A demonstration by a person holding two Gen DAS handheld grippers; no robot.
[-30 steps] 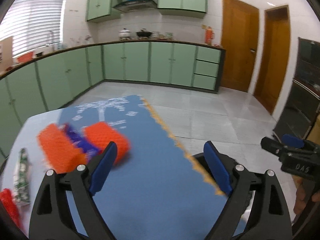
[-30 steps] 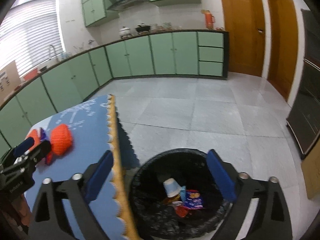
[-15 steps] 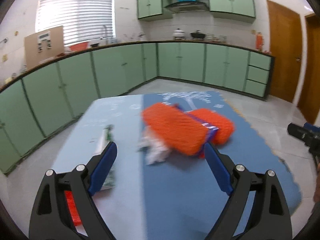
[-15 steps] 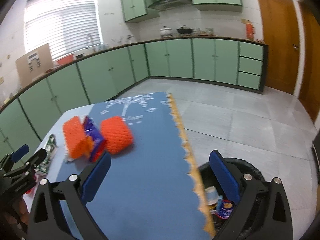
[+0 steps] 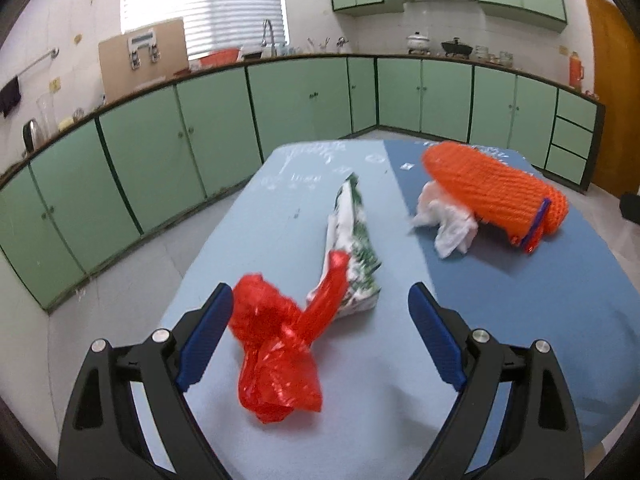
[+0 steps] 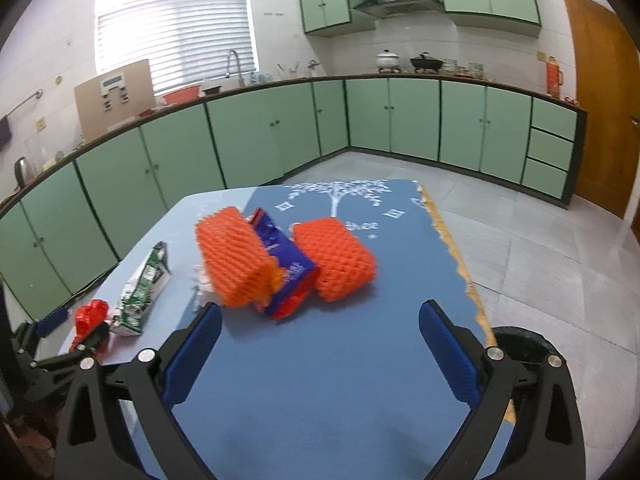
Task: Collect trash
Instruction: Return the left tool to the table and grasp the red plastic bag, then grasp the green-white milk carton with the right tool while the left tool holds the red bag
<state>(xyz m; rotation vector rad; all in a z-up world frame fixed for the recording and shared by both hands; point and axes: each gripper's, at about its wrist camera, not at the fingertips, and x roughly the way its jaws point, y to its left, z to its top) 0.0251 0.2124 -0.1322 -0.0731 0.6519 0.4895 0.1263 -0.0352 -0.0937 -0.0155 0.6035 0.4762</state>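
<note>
On the table [image 5: 280,208], crumpled red plastic [image 5: 276,344] lies between the jaws of my left gripper [image 5: 320,292], which are wide apart and closing; the pads do not press on it. Just beyond lies a flattened green-and-white carton [image 5: 352,248], then a white tissue [image 5: 444,220] and an orange foam net [image 5: 492,192]. My right gripper [image 6: 320,310] hangs open over the blue cloth [image 6: 320,380], a little short of two orange nets [image 6: 336,264] with a blue snack bag [image 6: 288,268] between them. The right wrist view also catches the left gripper [image 6: 74,328] at the red plastic [image 6: 90,316].
A black bin [image 6: 524,344] stands on the tiled floor off the table's right edge, behind my right finger. Green kitchen cabinets [image 6: 400,120] run round the room beyond the table. The cloth's fringed edge [image 6: 452,252] hangs toward the floor.
Both views have swung left from the bin and floor onto the table. The left gripper has come over the red plastic; the right one has left the bin and faces the orange nets.
</note>
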